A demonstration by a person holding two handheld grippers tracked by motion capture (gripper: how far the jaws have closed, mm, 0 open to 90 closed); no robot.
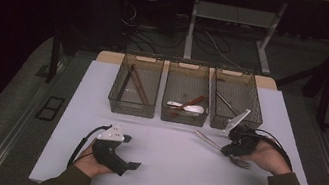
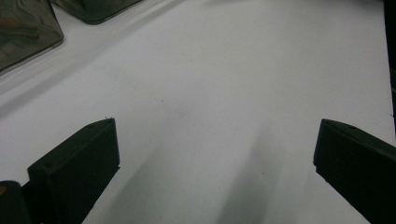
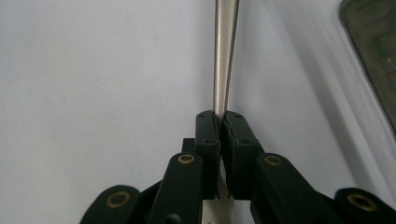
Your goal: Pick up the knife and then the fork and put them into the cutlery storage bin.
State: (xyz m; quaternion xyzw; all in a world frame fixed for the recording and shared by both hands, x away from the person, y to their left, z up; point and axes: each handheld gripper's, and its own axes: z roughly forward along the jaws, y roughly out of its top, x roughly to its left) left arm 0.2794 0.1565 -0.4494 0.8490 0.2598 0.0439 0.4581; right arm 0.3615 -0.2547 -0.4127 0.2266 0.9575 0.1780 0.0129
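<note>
I have the right tool (image 3: 220, 122) clamped tight on a slim, polished stainless-steel fork (image 1: 224, 150), its jaws pinching the neck of the handle just above the tines, while the long tapered handle (image 3: 224, 51) runs out ahead of the jaws over the white counter (image 1: 175, 170). Taking the rightmost of the three smoky translucent plastic bins (image 1: 237, 100) as my landmark, the fork sits just in front of its near wall, handle pointing away to the left and tines toward my right hand; whether it rests on the counter or hangs just clear of it I cannot tell. I judge the fork light and completely stiff, but its smooth metal is slippery and narrow, so a grip this far from the handle's middle may let it pivot or slide between the pads; a hold closer to the balance point would steady it. The left tool (image 1: 114, 151) lies well to the left of that bin, near the counter's front edge, its jaws spread wide with nothing between them. The middle bin (image 1: 187, 92), left of the landmark, holds a white spoon (image 1: 192, 109).
</note>
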